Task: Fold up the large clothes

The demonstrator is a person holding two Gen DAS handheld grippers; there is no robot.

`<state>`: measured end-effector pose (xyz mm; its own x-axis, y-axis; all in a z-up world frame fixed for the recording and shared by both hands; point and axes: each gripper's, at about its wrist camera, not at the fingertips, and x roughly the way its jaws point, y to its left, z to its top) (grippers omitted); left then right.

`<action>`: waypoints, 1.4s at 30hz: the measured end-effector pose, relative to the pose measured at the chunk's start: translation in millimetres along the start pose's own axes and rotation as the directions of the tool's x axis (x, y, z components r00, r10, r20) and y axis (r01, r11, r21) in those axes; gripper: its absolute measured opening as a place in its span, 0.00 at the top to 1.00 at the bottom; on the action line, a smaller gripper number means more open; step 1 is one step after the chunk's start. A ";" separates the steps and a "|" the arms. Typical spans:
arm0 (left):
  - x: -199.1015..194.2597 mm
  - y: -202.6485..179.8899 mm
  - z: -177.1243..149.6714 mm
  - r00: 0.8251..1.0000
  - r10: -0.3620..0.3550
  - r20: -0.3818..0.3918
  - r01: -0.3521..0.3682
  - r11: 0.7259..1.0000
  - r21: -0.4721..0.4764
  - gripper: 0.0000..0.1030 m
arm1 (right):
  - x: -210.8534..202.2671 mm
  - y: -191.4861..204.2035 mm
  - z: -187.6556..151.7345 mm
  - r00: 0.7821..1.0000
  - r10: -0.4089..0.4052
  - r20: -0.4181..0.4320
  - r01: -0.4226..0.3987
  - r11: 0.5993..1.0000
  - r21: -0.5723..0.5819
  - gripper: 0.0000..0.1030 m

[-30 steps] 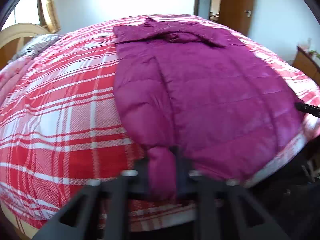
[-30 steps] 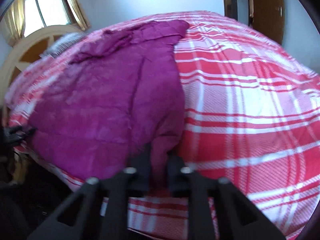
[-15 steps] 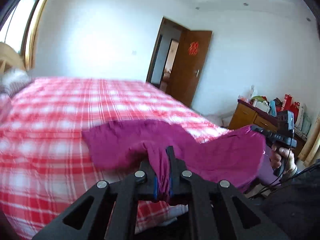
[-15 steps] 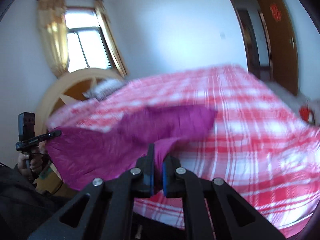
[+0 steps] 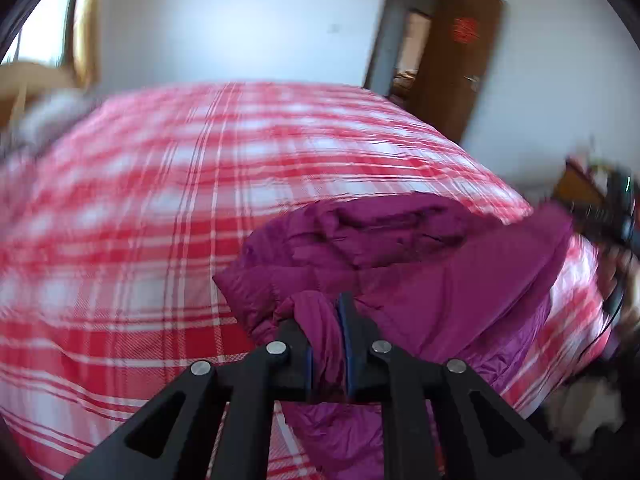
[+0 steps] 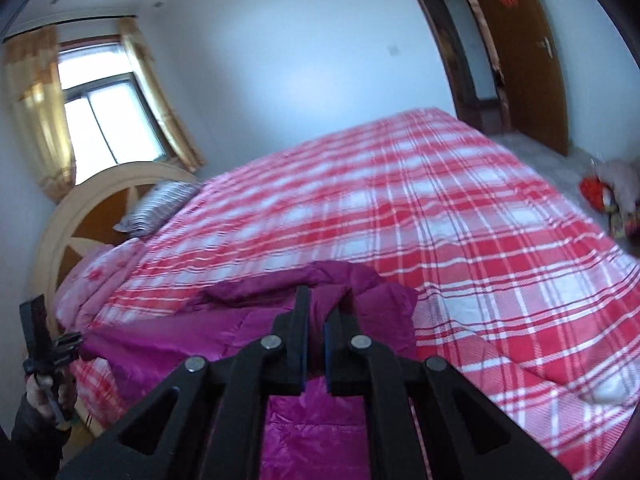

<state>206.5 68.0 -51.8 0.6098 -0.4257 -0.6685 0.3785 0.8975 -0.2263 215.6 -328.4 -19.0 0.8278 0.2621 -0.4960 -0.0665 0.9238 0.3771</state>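
Left hand-held gripper point(image 5: 327, 334) is clamped on a bunched fold of the magenta down jacket point(image 5: 460, 280); its jaws have just been opening slightly, with the fabric still pinched between the blue pads. Right hand-held gripper point(image 6: 316, 330) is closed tight on another fold of the same jacket point(image 6: 304, 412), cloth visible between its pads.

Landmark: the bed point(image 6: 420, 200), covered in a red and white plaid quilt. The jacket is partly lifted off the bed at its near edge, stretched between the two grippers, with its far portion heaped and creased on the quilt. In the left wrist view the right hand-held gripper point(image 5: 618, 216) appears blurred at the jacket's far corner, beside the bed's right edge. In the right wrist view the left hand-held gripper point(image 6: 60, 344) shows at the jacket's opposite corner, held by a hand point(image 6: 46, 396).

At the head of the bed: a curved wooden headboard point(image 6: 80, 208) and a striped pillow point(image 6: 160, 204). Beyond the headboard: a window point(image 6: 104, 120) with yellow curtains. Past the bed's far side: an open brown door point(image 6: 516, 48).
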 end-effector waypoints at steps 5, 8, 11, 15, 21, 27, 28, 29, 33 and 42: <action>-9.9 30.0 11.2 0.998 -0.063 0.027 0.065 0.991 -0.119 0.85 | 53.7 -10.9 2.4 0.997 -0.050 -0.060 0.051 0.999 0.014 0.93; -15.3 34.1 22.3 0.998 -0.036 0.045 0.041 0.992 -0.121 0.85 | 65.6 -14.1 4.1 0.995 -0.074 -0.074 0.075 0.997 0.004 0.93; -26.3 30.7 33.1 0.989 0.116 0.097 -0.106 0.989 -0.103 0.54 | 73.4 -21.2 6.3 0.991 -0.105 -0.082 0.107 0.994 0.018 0.93; -33.3 22.8 34.3 0.966 0.186 0.181 -0.169 0.980 -0.107 0.26 | 85.1 -28.1 8.6 0.987 -0.132 -0.090 0.136 0.990 0.034 0.93; 8.5 -44.3 28.6 0.968 0.174 0.178 -0.191 0.978 0.083 0.26 | 106.9 -34.2 9.2 0.977 -0.179 -0.114 0.184 0.983 0.030 0.91; 62.7 -83.6 16.1 0.970 0.213 0.115 -0.231 0.956 0.178 0.26 | 103.0 -7.1 11.7 0.982 -0.184 -0.036 0.181 0.982 -0.060 0.27; 69.2 -85.4 15.7 0.972 0.208 0.112 -0.225 0.958 0.177 0.26 | 96.4 1.8 11.4 0.981 -0.195 -0.011 0.193 0.977 -0.093 0.27; 75.7 -87.3 15.2 0.972 0.208 0.107 -0.224 0.960 0.170 0.26 | 90.8 12.7 10.1 0.976 -0.219 0.009 0.219 0.967 -0.128 0.27; 107.3 -90.6 17.0 0.953 0.279 0.121 -0.297 0.940 0.168 0.26 | 87.7 59.5 -6.0 0.993 -0.114 0.005 0.113 0.972 -0.205 0.26; 144.8 -48.1 12.6 0.927 0.374 0.035 -0.374 0.927 0.005 0.26 | 176.9 84.8 -35.8 0.979 -0.182 -0.095 0.140 0.932 -0.335 0.26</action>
<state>285.3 -38.3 -128.8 0.7309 -0.0632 -0.6796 0.1265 0.9910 0.0439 336.4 -193.7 -102.8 0.7693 0.1155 -0.6284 -0.1325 0.9910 0.0199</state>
